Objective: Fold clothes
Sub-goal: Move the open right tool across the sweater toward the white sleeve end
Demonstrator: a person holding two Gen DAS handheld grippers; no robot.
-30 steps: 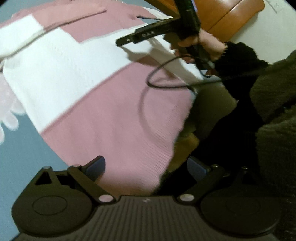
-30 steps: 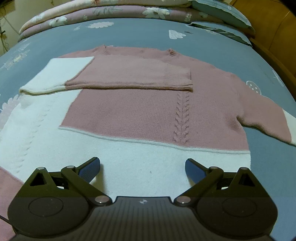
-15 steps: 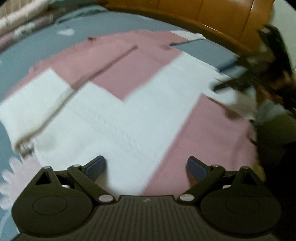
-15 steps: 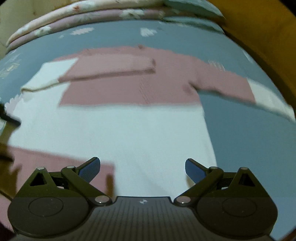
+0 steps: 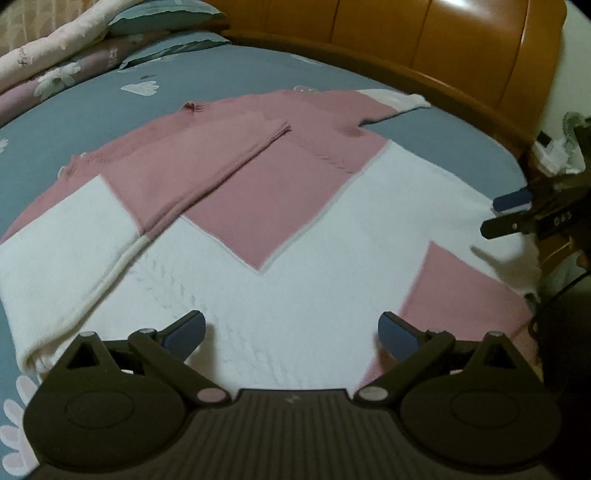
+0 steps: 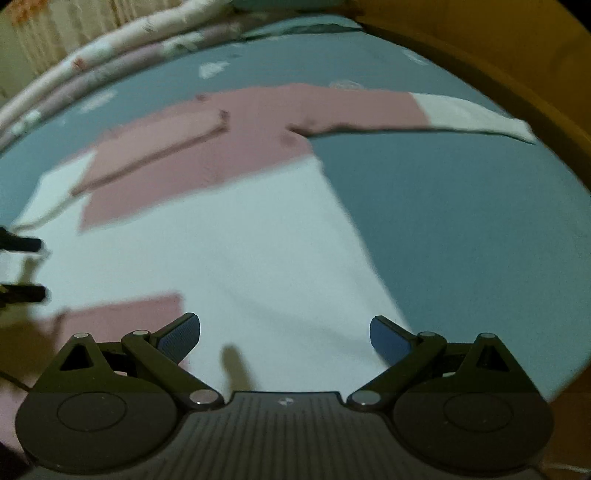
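Sweater (image 5: 280, 206) lies flat on the bedsheet (image 5: 229, 70); no readable writing.

We are looking across a bed covered with a grey-blue sheet printed with white flowers (image 5: 436, 140), which is filling most of both views. A glossy orange-brown wooden headboard with vertical panel seams (image 5: 461, 48) is curving around its far edge and catching a bright glare from the room light. Rolled pink and white floral quilts (image 5: 48, 55) are lying stacked along the far left edge, with a blue-green pillow (image 5: 162, 14) resting beside them. A pale plain wall (image 5: 569, 81) is showing past the headboard on the right.
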